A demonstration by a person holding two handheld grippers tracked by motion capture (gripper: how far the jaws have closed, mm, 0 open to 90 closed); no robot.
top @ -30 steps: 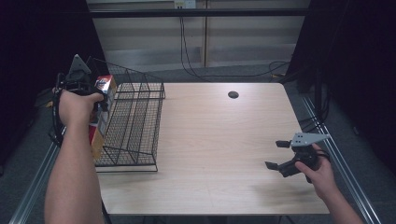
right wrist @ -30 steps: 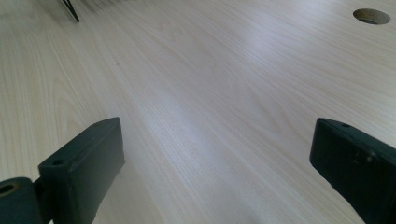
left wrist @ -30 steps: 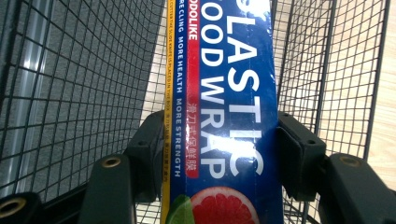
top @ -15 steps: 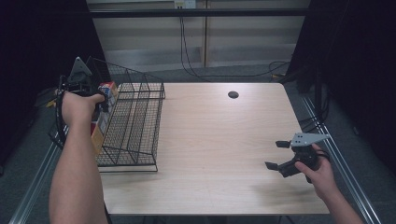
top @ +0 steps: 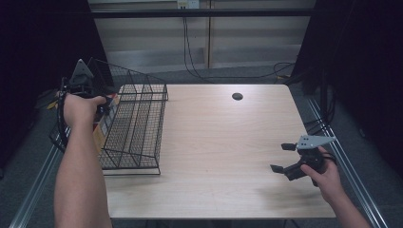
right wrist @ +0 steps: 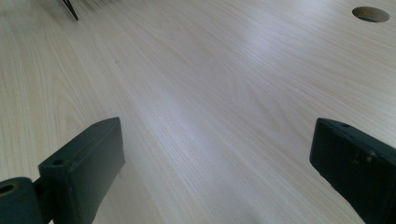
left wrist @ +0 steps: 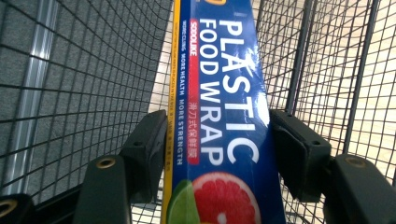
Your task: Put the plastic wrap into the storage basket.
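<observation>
Across the middle of the high view lay a pale wooden table (top: pixel 223 142), its left edge carrying a black wire basket (top: pixel 135 128) whose far left corner overhung the table. Inside the basket, along its left wall, stood a long blue box of plastic food wrap (left wrist: pixel 224 116), upright and leaning slightly. The left claw (left wrist: pixel 217 144) reached down into the basket from above, with the person's left hand (top: pixel 81 110) raised over the left edge and the forearm running straight up from the near side. Its jaws had just been opening; the box was between them, the pads close at either side but seemingly no longer pressing, with a sliver of gap at the left pad. To finish well, my judgement was that the jaws should part further before lifting straight up, so the box would not be dragged or tipped against the wires. Near the right edge, toward the near corner, the right claw (top: pixel 287 159) rested low over bare wood, jaws wide apart and empty, hand (top: pixel 325 178) relaxed, pointing left.
</observation>
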